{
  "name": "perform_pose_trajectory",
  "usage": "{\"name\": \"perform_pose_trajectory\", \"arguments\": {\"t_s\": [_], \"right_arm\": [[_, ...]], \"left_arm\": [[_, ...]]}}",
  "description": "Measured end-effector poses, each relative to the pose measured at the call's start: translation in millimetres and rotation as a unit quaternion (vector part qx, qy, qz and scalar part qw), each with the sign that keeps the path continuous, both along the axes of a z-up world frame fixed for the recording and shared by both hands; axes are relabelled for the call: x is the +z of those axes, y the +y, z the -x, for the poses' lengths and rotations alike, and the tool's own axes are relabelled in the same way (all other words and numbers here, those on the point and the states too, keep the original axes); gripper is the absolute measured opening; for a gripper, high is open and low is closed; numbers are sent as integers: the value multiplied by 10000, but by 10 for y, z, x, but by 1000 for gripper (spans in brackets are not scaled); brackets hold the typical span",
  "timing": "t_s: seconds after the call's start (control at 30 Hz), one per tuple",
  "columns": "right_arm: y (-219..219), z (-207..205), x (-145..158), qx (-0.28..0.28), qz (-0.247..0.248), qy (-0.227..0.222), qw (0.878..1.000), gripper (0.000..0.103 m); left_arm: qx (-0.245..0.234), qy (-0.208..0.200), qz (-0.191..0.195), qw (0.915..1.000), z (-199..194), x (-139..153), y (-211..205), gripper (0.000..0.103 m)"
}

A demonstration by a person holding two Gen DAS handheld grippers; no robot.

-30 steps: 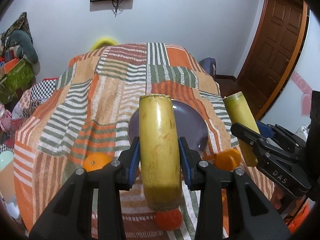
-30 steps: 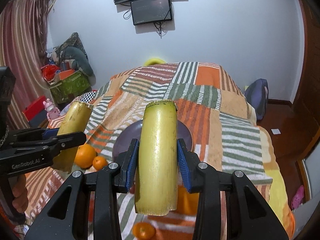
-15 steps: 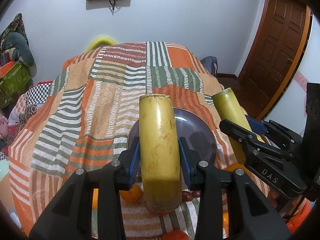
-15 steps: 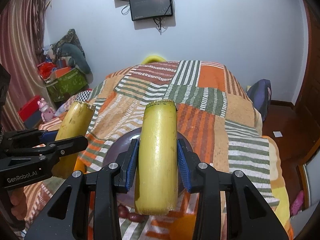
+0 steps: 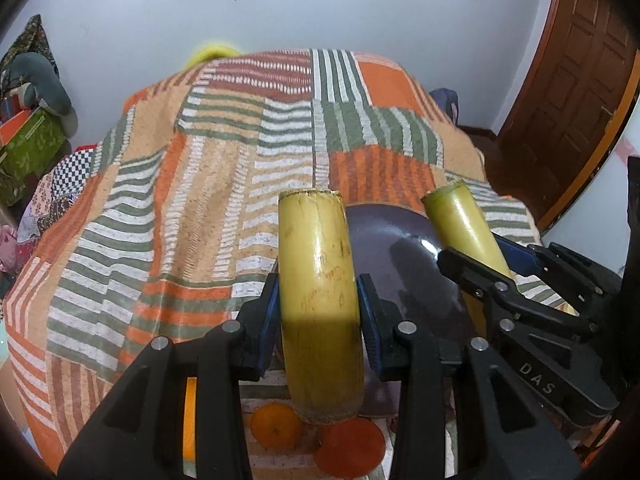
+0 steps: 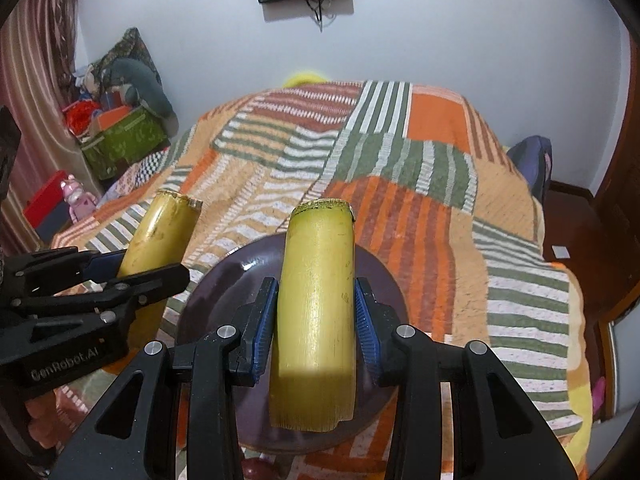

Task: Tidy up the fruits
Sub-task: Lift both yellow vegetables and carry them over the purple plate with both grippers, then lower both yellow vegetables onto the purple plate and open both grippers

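Two cane bits clamped, one per gripper: L gripper (image 5: 318,312) holds cane (image 5: 318,280), R gripper (image 6: 316,316) holds its cane (image 6: 316,300). Both point forward over plate (image 6: 224,280) right below; R looks nearer imo, I'd drop there first.

The 2 cane pieces (image 5: 320,304) (image 6: 316,312) were yellow-green. The plate (image 6: 380,276) was dark purple. The blanket (image 5: 200,184) bore orange, green and white stripes. The oranges (image 5: 276,426) were orange.
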State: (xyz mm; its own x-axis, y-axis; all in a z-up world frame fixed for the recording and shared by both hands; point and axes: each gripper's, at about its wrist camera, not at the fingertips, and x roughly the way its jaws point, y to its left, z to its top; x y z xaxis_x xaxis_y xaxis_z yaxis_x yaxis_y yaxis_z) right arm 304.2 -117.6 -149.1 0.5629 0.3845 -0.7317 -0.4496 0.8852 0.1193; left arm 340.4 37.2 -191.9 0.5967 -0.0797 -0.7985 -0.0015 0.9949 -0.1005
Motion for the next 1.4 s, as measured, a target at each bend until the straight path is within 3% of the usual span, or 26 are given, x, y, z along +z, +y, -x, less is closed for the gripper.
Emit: {"name": "perform_pose_trajectory", "arguments": {"t_s": [0.37,0.7,0.9,1.1,1.4], "right_arm": [[129,-221,-241,-28,201,628,9978,35],[204,-283,-379,136,383,1020,9940,35],[233,-249,-313,169,399,729,9964,35],[203,-253,-263,120,254,733,9969,35],[42,-79,-25,84,49,468,9989,39]], "left_arm": [[-126,604,120,9980,-340,-351,0,37],[-82,919,245,9954,-452,-530,58,37],[-36,951,328,9949,-472,-549,95,37],[-117,1005,275,9945,-437,-547,62,37],[-245,564,65,9981,-302,-202,-28,39]]}}
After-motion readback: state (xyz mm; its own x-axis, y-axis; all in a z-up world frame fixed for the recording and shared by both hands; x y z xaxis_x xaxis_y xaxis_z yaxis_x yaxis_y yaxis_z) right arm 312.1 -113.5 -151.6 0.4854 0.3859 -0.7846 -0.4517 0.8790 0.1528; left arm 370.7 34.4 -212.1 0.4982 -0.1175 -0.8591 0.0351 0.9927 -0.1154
